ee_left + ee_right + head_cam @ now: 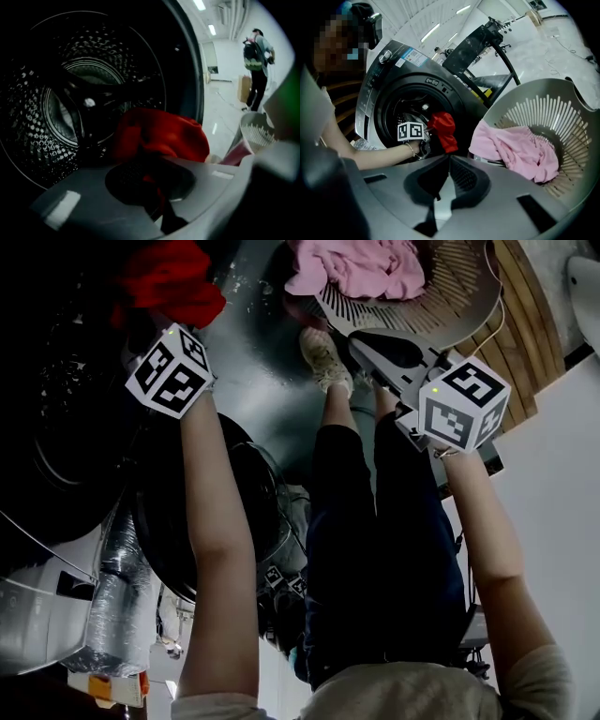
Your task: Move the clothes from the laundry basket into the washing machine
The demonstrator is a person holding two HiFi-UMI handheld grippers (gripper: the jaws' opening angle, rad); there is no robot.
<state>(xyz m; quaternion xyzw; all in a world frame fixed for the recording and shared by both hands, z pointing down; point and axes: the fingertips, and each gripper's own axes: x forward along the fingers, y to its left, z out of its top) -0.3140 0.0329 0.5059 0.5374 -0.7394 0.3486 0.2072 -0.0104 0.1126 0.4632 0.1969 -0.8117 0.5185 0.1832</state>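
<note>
- Left hand-held gripper point(154, 185): clenched on a fold of the red garment point(161, 136); held at the mouth of the washing machine point(382, 75), with the drum point(70, 93) directly behind the cloth
- Red garment: hung bunched from the jaws just outside the door opening; judged not yet inside the drum
- Right hand-held gripper point(440, 180): jaws pressed together on nothing; pointed toward the laundry basket point(562, 112)
- Pink garment point(515, 150): lay crumpled in the basket, spilling over its near rim; not touched by either gripper
- Handling, as judged: both garments soft, light and limp; likely to drape and trail, and could catch on the door lip or the basket slats; best pinched at a thick gathered fold near the middle, not a loose edge, so less cloth dangles
</note>
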